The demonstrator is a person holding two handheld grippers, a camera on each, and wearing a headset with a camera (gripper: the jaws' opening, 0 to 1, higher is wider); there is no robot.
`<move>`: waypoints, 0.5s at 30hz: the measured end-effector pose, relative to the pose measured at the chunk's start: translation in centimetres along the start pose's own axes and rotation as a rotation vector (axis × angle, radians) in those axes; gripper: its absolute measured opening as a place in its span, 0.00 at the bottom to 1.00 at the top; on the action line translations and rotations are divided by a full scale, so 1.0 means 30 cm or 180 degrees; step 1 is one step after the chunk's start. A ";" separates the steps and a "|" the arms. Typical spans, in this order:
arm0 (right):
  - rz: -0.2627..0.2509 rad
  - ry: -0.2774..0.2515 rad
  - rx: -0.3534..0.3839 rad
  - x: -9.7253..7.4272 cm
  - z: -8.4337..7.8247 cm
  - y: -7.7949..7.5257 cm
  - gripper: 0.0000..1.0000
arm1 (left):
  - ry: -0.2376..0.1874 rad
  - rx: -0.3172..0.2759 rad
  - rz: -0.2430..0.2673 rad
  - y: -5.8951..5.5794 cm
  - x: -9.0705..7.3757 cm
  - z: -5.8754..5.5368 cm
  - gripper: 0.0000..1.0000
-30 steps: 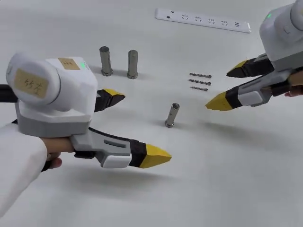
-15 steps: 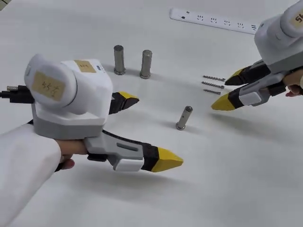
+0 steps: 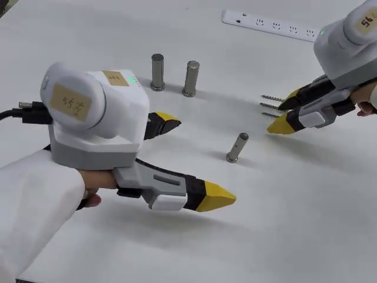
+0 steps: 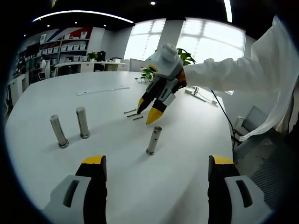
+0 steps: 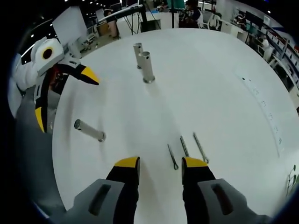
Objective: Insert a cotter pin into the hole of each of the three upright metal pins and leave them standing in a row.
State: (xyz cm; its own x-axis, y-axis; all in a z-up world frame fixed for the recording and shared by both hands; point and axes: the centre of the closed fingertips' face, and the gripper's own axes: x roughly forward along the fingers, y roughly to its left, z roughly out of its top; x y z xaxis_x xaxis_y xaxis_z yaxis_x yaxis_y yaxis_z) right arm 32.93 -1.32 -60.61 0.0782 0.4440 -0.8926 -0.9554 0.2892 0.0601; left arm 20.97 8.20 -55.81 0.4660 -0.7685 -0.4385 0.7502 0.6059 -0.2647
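Landmark: lone metal pin (image 3: 237, 147), standing on its flanged base on the white table (image 3: 294, 224), with a small cross-hole near its top; nothing is in the hole.

Other two metal pins (image 3: 157, 72) (image 3: 191, 78): upright, side by side and close together. They stand well apart from the lone pin, on its far side and off towards the left gripper. Their holes cannot be made out.

Cotter pins (image 5: 184, 146): three, lying loose and roughly parallel on the table, near the lone pin on the right gripper's side. None is in any metal pin. In the head view the right gripper partly covers them.

Left gripper (image 3: 199, 160): jaws spread wide with nothing between them. It hangs on the near side of the lone pin, which its own view frames between the jaw tips, a good way ahead.

Right gripper (image 3: 277, 119): jaws parted by a moderate gap and holding nothing. The tips are low at the near ends of the cotter pins, beside the lone pin. In its own view the shortest cotter pin lies just ahead of the gap. Whether a tip touches a cotter pin cannot be told.

Power strip (image 3: 271, 25): flat on the table, far beyond the lone pin and past the cotter pins.

Sleeve (image 3: 29, 218): white, behind the left gripper, on the near side of the lone pin.
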 end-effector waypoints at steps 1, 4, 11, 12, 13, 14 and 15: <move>0.0001 0.0022 0.0001 -0.001 0.000 0.003 0.31 | -0.0006 -0.0004 -0.0001 0.000 -0.001 0.002 0.89; 0.0010 0.0039 -0.0027 -0.002 0.002 0.008 0.31 | -0.0023 0.0003 0.0001 0.000 -0.004 0.005 0.88; 0.0049 0.0228 -0.0232 0.005 -0.015 0.002 0.26 | -0.0017 -0.0015 -0.0041 -0.009 -0.008 0.000 0.85; 0.0051 0.0263 -0.0257 0.006 -0.018 0.002 0.25 | -0.0018 -0.0013 -0.0044 -0.011 -0.008 0.000 0.85; 0.0037 0.0292 -0.0280 0.007 -0.021 -0.002 0.25 | -0.0022 -0.0008 -0.0046 -0.012 -0.009 0.001 0.85; 0.0037 0.0301 -0.0293 0.008 -0.021 -0.004 0.25 | -0.0026 -0.0009 -0.0048 -0.013 -0.009 0.002 0.85; 0.0047 0.0298 -0.0297 0.011 -0.021 -0.003 0.25 | -0.0031 -0.0013 -0.0056 -0.016 -0.010 0.003 0.85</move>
State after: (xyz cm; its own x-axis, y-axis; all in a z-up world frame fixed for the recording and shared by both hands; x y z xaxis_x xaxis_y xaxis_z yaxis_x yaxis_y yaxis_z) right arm 32.88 -1.73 -61.19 0.0411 0.3654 -0.9299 -0.9789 0.2010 0.0357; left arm 20.53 8.12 -55.47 0.4573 -0.7810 -0.4253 0.7564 0.5931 -0.2759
